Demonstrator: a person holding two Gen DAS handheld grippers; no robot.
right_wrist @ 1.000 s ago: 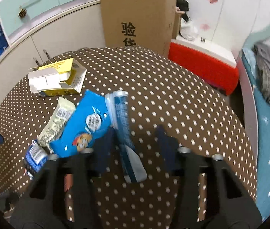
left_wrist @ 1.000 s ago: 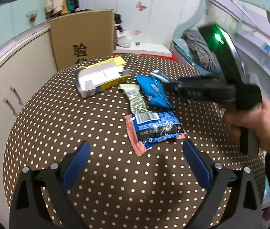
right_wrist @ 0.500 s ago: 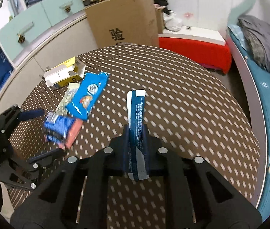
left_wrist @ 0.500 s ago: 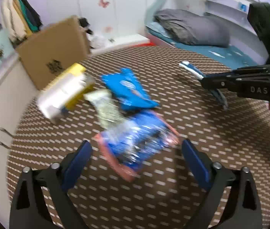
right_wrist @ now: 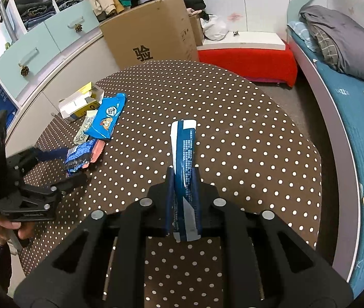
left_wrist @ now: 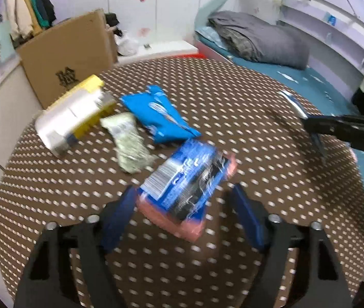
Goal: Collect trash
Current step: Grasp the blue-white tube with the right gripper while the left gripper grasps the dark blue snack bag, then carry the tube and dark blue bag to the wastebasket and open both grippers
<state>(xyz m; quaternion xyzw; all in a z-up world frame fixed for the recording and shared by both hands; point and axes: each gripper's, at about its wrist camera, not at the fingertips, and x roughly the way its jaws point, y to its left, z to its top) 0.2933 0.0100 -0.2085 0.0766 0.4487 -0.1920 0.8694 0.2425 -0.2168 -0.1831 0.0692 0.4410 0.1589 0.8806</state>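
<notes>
A crinkled blue-and-pink wrapper (left_wrist: 187, 179) lies on the brown dotted tablecloth (left_wrist: 246, 118). My left gripper (left_wrist: 182, 192) straddles it with its jaws closing. The left pad is at the wrapper's edge and the right pad still stands clear. The right wrist view shows that left gripper (right_wrist: 66, 166) at the same wrapper (right_wrist: 81, 154). My right gripper (right_wrist: 183, 179) is shut on a long blue-and-white wrapper (right_wrist: 183, 143), held above the cloth. In the left wrist view, the right gripper (left_wrist: 310, 124) and its wrapper (left_wrist: 292, 102) are at the right.
A bright blue snack bag (left_wrist: 156, 113), a pale green wrapper (left_wrist: 128, 141) and a yellow-and-white carton (left_wrist: 71, 113) lie at the table's far left. A cardboard box (right_wrist: 151, 33) stands behind the table, with a red bench (right_wrist: 246, 59) and a bed (right_wrist: 348, 97) on the right.
My right gripper shut on the long wrapper and carried it up and away to the right. My left gripper moved in over the blue-and-pink wrapper and its jaws narrowed.
</notes>
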